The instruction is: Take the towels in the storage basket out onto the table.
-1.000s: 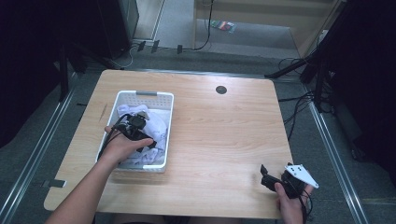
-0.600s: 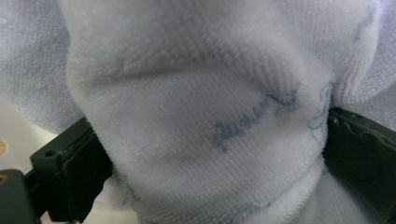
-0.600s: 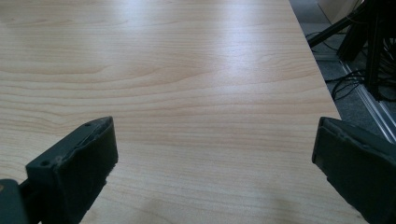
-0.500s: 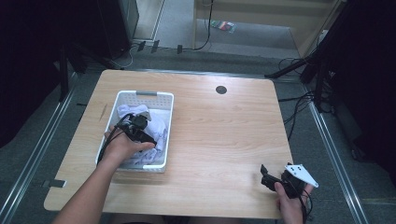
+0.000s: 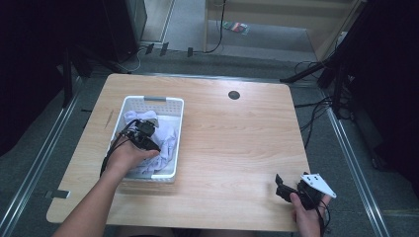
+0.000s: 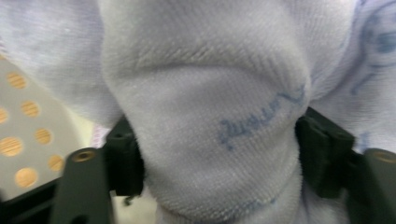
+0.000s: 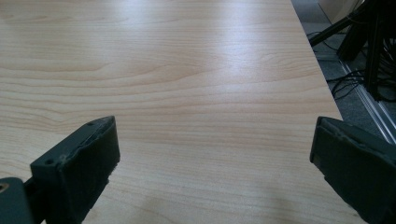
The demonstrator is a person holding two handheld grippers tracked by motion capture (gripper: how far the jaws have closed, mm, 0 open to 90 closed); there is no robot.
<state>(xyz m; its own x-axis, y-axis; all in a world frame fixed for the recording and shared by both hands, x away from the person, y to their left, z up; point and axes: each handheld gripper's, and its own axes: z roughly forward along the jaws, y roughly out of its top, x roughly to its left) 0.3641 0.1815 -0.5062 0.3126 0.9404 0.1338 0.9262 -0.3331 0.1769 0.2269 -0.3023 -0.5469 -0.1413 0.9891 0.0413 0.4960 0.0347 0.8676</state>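
From the high view, my left gripper (image 5: 142,134) is down inside the white perforated plastic basket (image 5: 163,100), which sits on the left half of the light wooden table (image 5: 237,143). The basket holds a heap of pale white-lilac cloth items (image 5: 167,137), and the gripper sits on top of that heap with my left hand (image 5: 126,157) behind it, wrist over the basket's near edge.

In the left gripper view, a white knitted sock with faint blue lettering (image 6: 210,116) bulges up between the two black jaws. The jaws press against it from both sides, so I am clamped on that sock. More pale cloth crowds in above and to the right, and at the left I can see the basket's grey wall with its round holes (image 6: 28,121), wood showing through them.

My right gripper (image 5: 284,189) rests near the table's front right corner, well apart from the basket, with my right hand (image 5: 307,217) holding it and its grey three-cornered plate on top. In the right gripper view the jaws stand wide apart with nothing but bare wood grain (image 7: 187,84) between them. Cables lie on the floor (image 7: 345,79) beyond the table's edge.
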